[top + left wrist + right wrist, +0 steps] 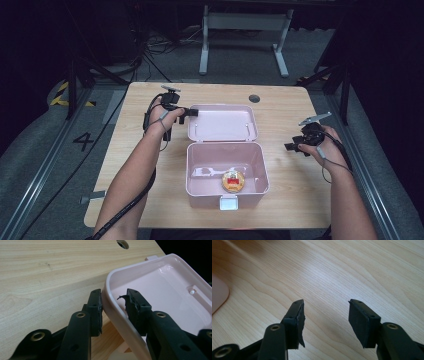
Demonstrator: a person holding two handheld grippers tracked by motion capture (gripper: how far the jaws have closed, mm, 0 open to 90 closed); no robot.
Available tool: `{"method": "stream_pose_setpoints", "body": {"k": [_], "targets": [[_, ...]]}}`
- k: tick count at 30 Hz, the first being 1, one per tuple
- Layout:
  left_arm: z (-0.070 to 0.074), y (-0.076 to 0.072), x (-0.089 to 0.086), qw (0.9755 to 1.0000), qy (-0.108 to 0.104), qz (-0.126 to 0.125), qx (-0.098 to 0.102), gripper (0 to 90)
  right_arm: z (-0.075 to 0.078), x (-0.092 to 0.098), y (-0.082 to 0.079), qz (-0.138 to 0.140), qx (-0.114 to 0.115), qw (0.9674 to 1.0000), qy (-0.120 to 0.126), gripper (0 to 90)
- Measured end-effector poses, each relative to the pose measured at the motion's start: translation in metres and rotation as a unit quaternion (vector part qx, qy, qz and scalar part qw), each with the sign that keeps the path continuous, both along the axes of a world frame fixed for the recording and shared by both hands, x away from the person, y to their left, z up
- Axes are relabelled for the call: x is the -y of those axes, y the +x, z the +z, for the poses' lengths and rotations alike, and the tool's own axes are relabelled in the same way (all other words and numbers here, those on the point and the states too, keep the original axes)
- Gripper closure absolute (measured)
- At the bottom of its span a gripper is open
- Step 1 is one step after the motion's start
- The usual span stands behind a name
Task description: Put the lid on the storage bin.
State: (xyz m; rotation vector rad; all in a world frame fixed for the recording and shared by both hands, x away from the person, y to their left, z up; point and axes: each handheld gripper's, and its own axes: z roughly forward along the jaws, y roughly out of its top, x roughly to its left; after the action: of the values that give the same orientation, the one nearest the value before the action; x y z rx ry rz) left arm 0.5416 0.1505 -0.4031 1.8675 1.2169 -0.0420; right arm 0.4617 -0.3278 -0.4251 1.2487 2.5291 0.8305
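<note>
Inside the pink box (200, 165), a round item's (233, 181) label is unreadable.

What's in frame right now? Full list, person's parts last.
Table: one, light wood, centre, with a round hole near its far edge.
Box: one, pink, open, mid-table.
Lid: one, pink, swung back behind the box.
Latch: one, white, box's near wall.
Round item: one, gold with red, on the box floor.
Frame legs: white, on the floor beyond the table.
Floor cables: several, black, far left.
Hazard tape: yellow-black, floor at left.
Left tool: black, jaws straddling the lid's left rim.
Right tool: black, open above bare table right of the box.
</note>
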Motion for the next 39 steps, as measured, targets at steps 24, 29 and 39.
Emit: {"method": "stream_pose_setpoints", "body": {"k": [24, 29, 39], "targets": [[0.045, -0.010, 0.006, 0.9964, 0.035, 0.002, 0.077, 70.4, 0.000, 0.004, -0.004, -0.007, -0.002, 1.0000, 0.001, 46.6], [0.056, -0.014, 0.007, 0.9955, 0.035, 0.003, 0.088, 71.9, 0.000, 0.003, -0.005, -0.005, -0.003, 0.9999, 0.010, 45.9], [0.078, -0.025, 0.005, 0.9924, 0.030, -0.003, 0.119, 74.0, 0.001, -0.002, -0.005, -0.002, -0.001, 0.9999, 0.016, 47.4]]}}
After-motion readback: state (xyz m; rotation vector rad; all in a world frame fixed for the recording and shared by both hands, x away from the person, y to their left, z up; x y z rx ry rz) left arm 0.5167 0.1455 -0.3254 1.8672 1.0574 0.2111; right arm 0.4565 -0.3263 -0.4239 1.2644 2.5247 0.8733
